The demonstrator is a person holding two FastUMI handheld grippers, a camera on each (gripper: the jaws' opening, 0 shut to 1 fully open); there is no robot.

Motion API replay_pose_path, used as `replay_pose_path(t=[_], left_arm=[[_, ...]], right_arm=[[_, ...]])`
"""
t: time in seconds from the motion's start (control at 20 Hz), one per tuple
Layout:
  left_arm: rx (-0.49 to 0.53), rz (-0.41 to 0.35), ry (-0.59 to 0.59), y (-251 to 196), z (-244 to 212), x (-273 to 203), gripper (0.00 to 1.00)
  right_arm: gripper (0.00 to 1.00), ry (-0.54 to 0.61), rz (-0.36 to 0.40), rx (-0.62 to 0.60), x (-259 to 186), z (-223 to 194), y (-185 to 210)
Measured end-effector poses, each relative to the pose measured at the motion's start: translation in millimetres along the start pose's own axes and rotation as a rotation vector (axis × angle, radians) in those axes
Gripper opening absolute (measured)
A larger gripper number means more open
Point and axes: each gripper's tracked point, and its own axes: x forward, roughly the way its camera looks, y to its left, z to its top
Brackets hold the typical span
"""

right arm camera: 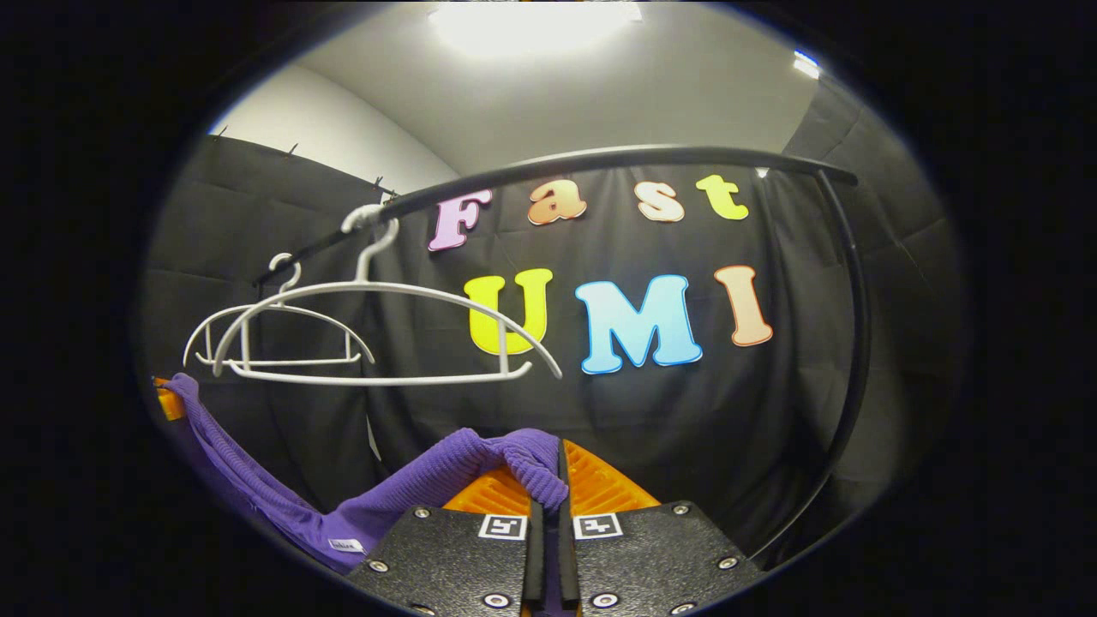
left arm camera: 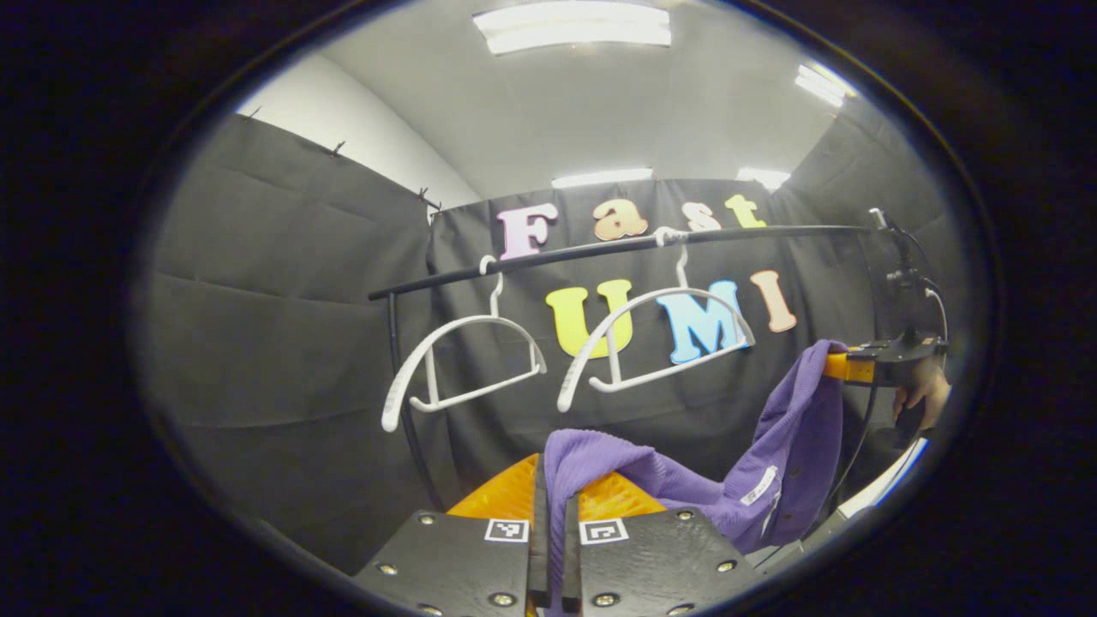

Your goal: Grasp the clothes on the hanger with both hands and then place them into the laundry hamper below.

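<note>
Already off its hanger point(left arm camera: 651, 338), the purple garment point(left arm camera: 771, 480) hangs slung between the two tools: the left gripper point(left arm camera: 553, 506) is clamped on one end, the right gripper point(right arm camera: 548, 480) on the other, both nearly closed on bunched cloth. Its long axis runs side to side beneath the rail point(left arm camera: 617, 247), sagging midway. The hamper should lie straight below.

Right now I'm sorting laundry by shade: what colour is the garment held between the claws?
Purple, a ribbed knit garment; the left gripper view shows it best.
</note>
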Motion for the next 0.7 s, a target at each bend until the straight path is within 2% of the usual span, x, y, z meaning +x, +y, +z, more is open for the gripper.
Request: replay_pose_path(t=[0.1, 0.15, 0.35, 0.7], left_arm=[[-0.007, -0.019, -0.008, -2.8, 5.1, -12.6, 0.06], [-0.016, -0.031, -0.009, -5.2, 5.5, -18.5, 0.02], [-0.047, -0.081, -0.007, -20.0, -1.3, -42.4, 0.02], [-0.089, -0.152, 0.035, -51.8, -33.0, -62.8, 0.06]], right_arm=[[0.06, -0.012, 0.015, 0.0, -20.0, 7.9, 15.0], [0.06, -0.013, 0.025, 0.003, -29.2, 10.6, 23.3], [0.06, -0.013, 0.059, 0.005, -66.3, 11.8, 56.0], [0.06, 0.072, 0.101, -0.008, -115.3, -23.1, 94.1]])
